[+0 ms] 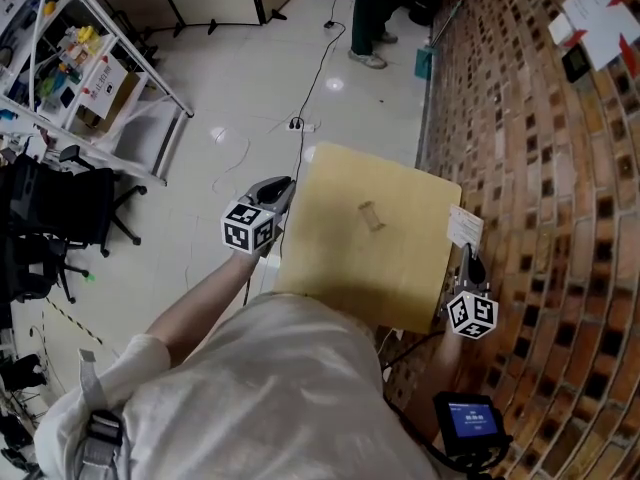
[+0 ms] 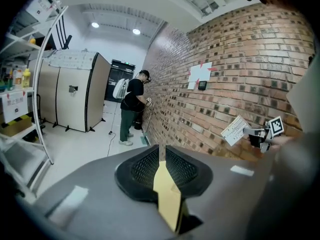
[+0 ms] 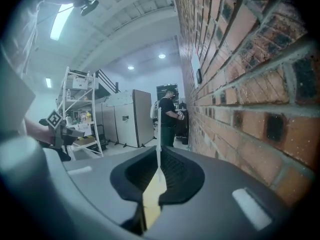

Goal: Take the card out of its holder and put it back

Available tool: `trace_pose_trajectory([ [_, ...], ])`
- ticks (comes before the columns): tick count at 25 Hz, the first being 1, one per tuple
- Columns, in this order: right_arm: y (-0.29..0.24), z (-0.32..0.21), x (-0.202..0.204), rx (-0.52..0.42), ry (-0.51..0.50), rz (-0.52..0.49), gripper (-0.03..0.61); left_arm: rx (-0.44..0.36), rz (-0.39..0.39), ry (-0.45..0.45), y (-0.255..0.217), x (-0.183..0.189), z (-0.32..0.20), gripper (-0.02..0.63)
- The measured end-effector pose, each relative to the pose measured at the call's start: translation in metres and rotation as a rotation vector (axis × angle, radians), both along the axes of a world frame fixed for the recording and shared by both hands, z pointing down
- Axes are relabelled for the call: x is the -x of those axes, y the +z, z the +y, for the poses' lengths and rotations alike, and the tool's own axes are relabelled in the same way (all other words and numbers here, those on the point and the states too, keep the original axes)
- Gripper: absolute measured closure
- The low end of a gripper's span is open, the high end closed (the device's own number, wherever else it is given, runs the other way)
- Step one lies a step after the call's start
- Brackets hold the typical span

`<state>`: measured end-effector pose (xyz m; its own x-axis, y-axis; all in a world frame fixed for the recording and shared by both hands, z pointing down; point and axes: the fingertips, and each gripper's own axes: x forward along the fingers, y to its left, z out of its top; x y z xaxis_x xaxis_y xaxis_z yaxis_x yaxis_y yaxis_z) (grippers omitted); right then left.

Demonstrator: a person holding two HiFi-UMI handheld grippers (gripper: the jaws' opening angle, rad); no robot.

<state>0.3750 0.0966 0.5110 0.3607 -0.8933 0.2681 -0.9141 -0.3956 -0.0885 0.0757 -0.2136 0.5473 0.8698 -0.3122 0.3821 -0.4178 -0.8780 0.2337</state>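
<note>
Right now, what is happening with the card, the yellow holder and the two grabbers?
card: out of the holder, pinched in the right jaws, close to the brick wall.
holder: held up in the air by its left edge.
left gripper: jaws shut on the holder.
right gripper: jaws shut on the card.

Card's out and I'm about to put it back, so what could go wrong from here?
The right gripper pinches the card by one edge close to the brick wall; it could brush the bricks and bend or slip. The left gripper holds the holder by one edge only, so it may sag.
</note>
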Motion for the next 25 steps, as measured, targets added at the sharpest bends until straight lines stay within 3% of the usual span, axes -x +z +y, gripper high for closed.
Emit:
trace_pose_trajectory([
  [8,0.001,-0.003,0.001,-0.012,-0.015,0.006,0.561,0.001,0.007,-0.002,-0.004,-0.001,0.006,0.543],
  [11,0.001,-0.007,0.004,-0.013,-0.027,0.003,0.561,0.013,0.014,-0.002,-0.004,0.002,0.008,0.588],
  [15,0.009,-0.015,0.006,0.000,-0.058,-0.008,0.561,0.064,0.031,-0.017,0.002,0.003,0.012,0.555],
  [25,0.058,-0.075,0.022,0.103,-0.234,-0.051,0.561,0.018,-0.033,0.005,0.014,0.005,0.035,0.538],
])
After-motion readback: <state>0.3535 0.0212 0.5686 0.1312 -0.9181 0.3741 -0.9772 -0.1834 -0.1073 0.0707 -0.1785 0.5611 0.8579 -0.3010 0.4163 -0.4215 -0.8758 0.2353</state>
